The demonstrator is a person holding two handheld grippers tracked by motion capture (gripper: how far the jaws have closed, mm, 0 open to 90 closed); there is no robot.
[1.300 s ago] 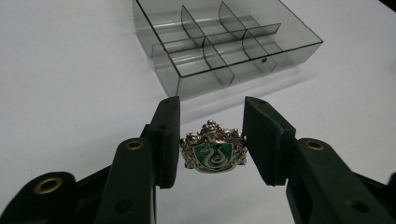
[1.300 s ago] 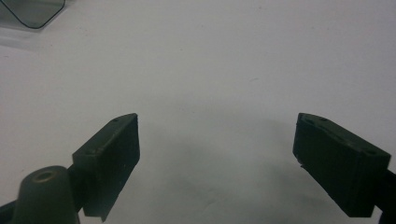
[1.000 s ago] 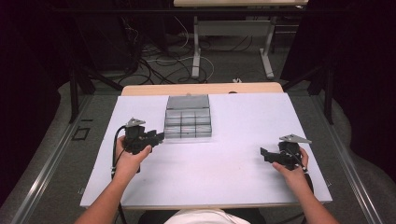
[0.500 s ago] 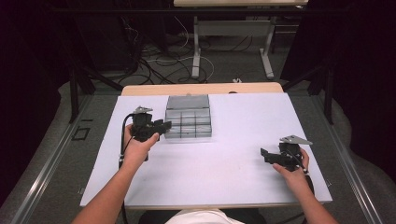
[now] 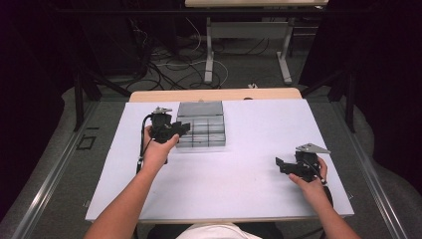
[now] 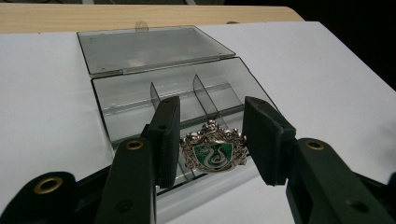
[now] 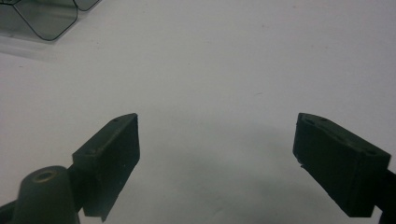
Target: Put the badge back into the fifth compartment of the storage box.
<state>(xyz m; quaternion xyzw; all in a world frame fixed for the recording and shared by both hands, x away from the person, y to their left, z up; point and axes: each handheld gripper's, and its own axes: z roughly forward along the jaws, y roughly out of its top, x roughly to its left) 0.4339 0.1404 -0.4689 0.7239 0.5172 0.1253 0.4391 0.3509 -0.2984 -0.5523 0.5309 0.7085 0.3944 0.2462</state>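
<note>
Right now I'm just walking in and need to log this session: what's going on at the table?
A person works at a white table with a gripper in each hand. The left gripper holds a silver crest badge with a green snake shield between its jaws, at the near edge of an open clear compartment box whose lid is folded back. The right gripper rests off to the side with its jaws wide apart and nothing between them.

A white table top (image 5: 239, 189) lies over a wooden desk (image 5: 149, 95); cables (image 5: 169, 69) litter the floor behind.
</note>
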